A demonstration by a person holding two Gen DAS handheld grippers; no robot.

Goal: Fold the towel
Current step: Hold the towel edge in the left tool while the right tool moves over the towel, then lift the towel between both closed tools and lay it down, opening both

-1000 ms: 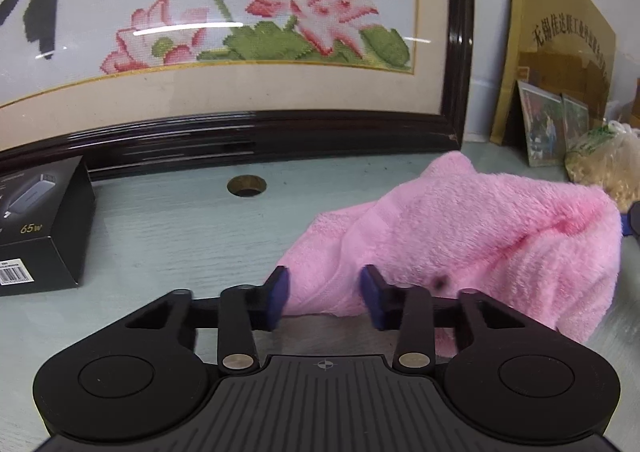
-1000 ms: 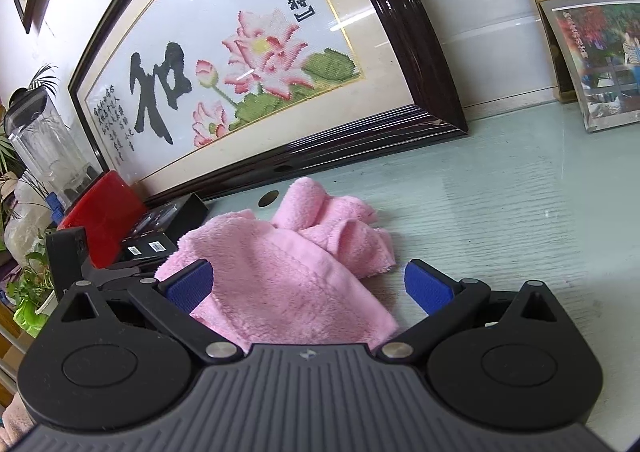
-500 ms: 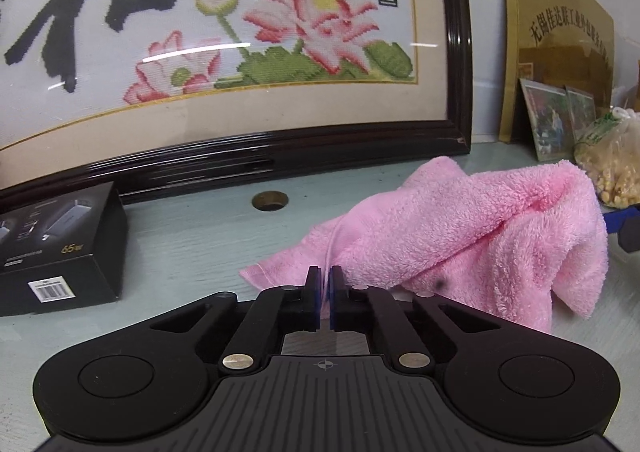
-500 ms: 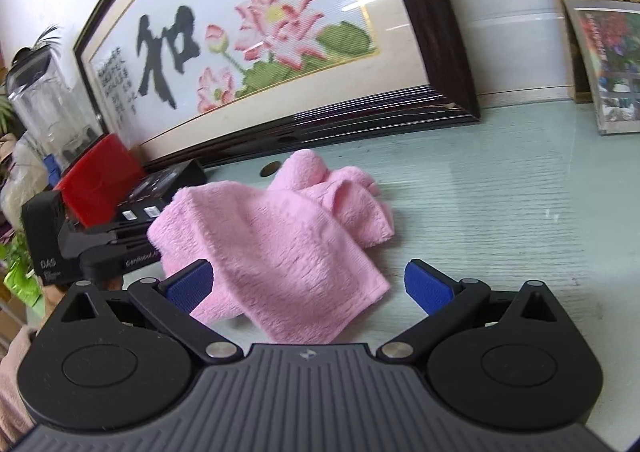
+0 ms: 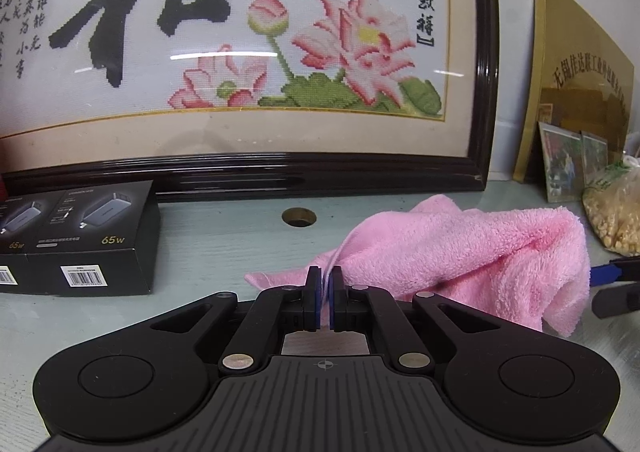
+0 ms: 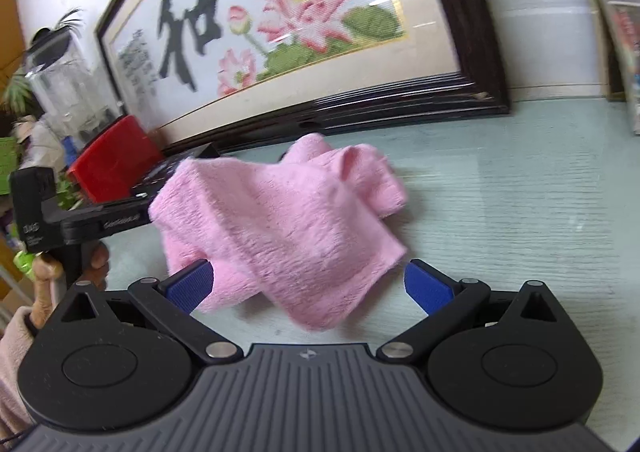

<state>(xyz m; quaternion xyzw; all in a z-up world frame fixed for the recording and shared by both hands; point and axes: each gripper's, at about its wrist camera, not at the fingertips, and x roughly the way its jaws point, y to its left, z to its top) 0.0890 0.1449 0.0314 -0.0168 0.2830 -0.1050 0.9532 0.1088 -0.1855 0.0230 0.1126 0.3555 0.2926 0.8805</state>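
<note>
The left gripper (image 5: 327, 294), whose jaws stood apart around the towel's (image 5: 460, 252) near edge a second ago, has since closed, and a thin fold of pink cloth is now pinched between its pads. With that, the towel has come up off the desk (image 5: 224, 248): in the right wrist view its left side (image 6: 208, 187) hangs raised and taut from the left gripper (image 6: 80, 226), while the far part stays bunched on the desk in front of the framed picture (image 5: 248, 51), toward the back edge. The right gripper (image 6: 308, 288) has jaws wide apart, with a hanging corner of towel between them but not touching either pad. My guess is that one corner is secured and the second is about to be taken, so the crumpled towel can be spread before folding.
</note>
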